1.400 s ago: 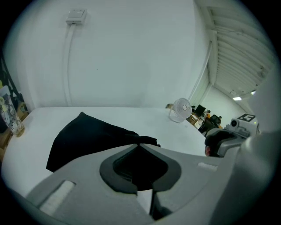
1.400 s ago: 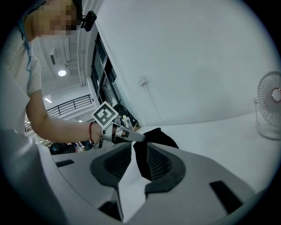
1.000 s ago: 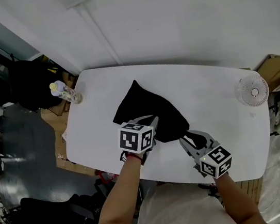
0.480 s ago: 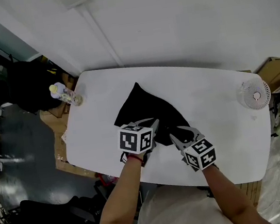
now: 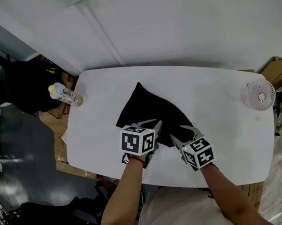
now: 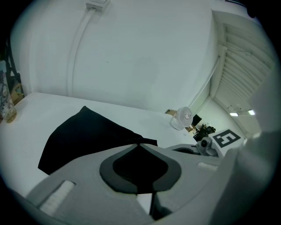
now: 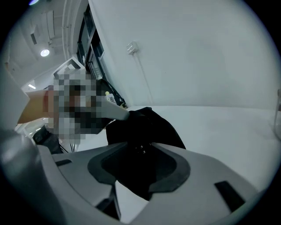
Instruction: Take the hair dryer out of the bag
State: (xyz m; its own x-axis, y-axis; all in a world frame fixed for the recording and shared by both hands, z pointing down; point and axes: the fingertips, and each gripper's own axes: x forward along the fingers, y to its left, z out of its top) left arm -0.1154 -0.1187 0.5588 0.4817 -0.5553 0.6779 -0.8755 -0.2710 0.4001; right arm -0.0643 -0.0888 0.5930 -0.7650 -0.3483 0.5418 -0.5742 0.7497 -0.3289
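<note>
A black bag [image 5: 148, 111] lies flat on the white table [image 5: 217, 98], one pointed corner toward the wall. No hair dryer shows; whatever the bag holds is hidden. My left gripper [image 5: 155, 127] is shut on the bag's near edge, and black cloth [image 6: 88, 134] fills the hollow between its jaws [image 6: 139, 145]. My right gripper [image 5: 180, 131] sits at the bag's near right end. Its jaws are opening, with dark bag cloth [image 7: 149, 125] between them [image 7: 140, 147] and a gap at the pads. In the right gripper view, the left gripper's pale finger [image 7: 112, 112] touches the bag's edge.
A small white fan [image 5: 258, 96] stands at the table's right end, also in the left gripper view [image 6: 182, 117]. A bottle [image 5: 64, 93] stands at the left corner. A cardboard box [image 5: 279, 70] sits beyond the right edge. Dark chairs and clutter fill the floor at left.
My right gripper has moved left and forward from beside the bag's near right corner onto the bag, and its jaws stand wider. The left gripper and bag have stayed put.
</note>
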